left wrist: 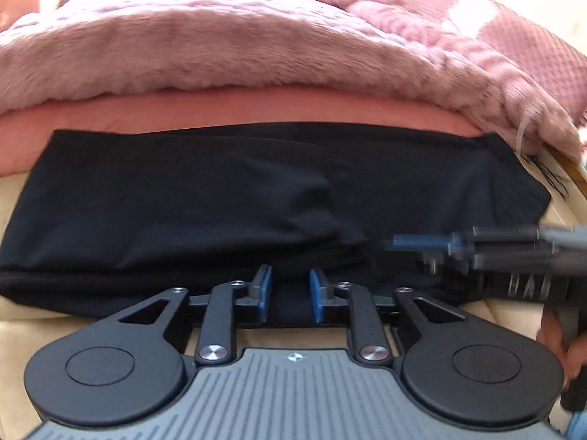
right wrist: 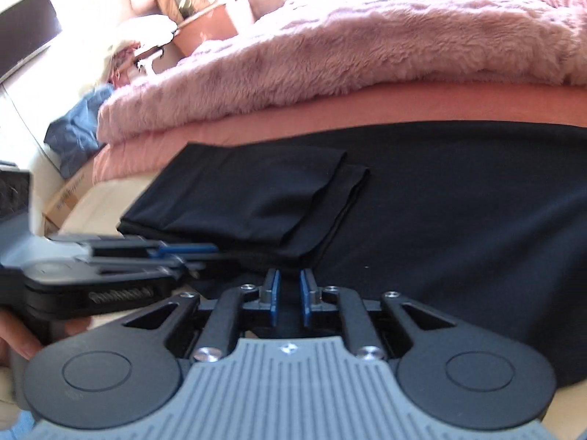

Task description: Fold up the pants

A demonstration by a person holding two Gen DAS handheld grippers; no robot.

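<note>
Hand-held gripper [left wrist: 290, 295] at black pants' [left wrist: 220, 190] near edge

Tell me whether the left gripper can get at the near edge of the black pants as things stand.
Probably yes. The left gripper sits right at the near folded edge of the black pants, with nothing between them. The right gripper is off to the side, clear of that path.

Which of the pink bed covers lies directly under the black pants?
The smooth salmon sheet: the black pants rest on it, while the fluffy pink blanket is bunched behind them.
</note>
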